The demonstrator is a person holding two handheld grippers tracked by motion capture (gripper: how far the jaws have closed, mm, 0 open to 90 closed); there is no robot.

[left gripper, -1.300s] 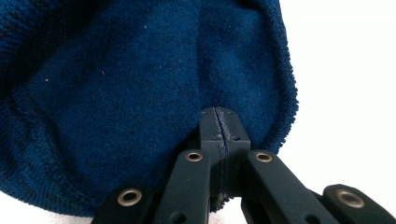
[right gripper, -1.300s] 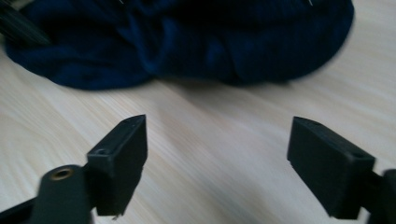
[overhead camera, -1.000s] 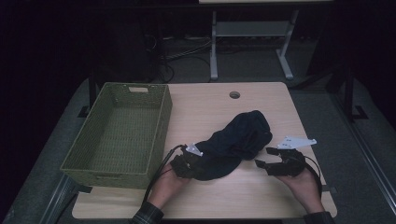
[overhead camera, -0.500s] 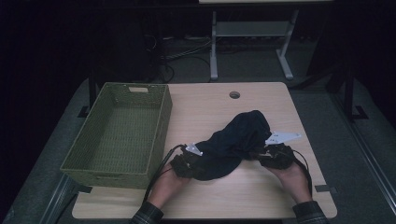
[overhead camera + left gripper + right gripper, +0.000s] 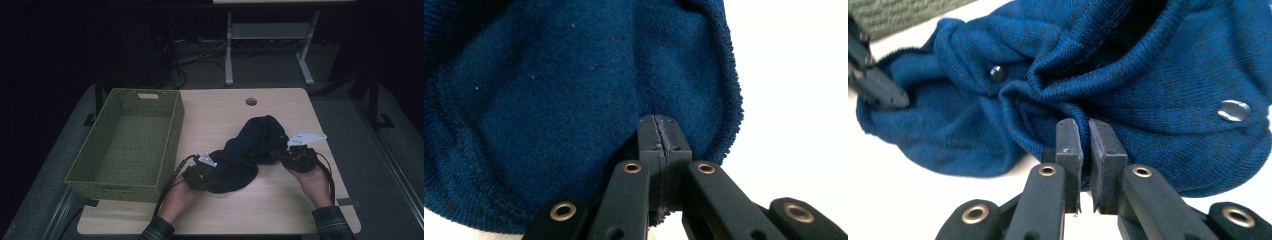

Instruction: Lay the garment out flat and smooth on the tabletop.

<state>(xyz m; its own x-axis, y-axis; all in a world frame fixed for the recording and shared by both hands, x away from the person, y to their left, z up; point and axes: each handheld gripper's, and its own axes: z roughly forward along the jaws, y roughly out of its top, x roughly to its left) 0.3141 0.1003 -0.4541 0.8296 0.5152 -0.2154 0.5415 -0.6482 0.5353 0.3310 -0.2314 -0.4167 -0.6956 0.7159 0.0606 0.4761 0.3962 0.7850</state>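
Two grippers hold the blue knit garment (image 5: 250, 150) lying mid-table: left gripper (image 5: 202, 175) clamped on its lower-left end, right gripper (image 5: 292, 156) just closing on its right edge. Farther back, upper left, stands the green basket (image 5: 127, 145).

The right gripper (image 5: 289, 152) has moved in and closed on the blue garment (image 5: 250, 150) (its edge).

Dim room, grey floor (image 5: 380, 165) (cables (image 5: 195, 57)), white desk frame (image 5: 270, 35)
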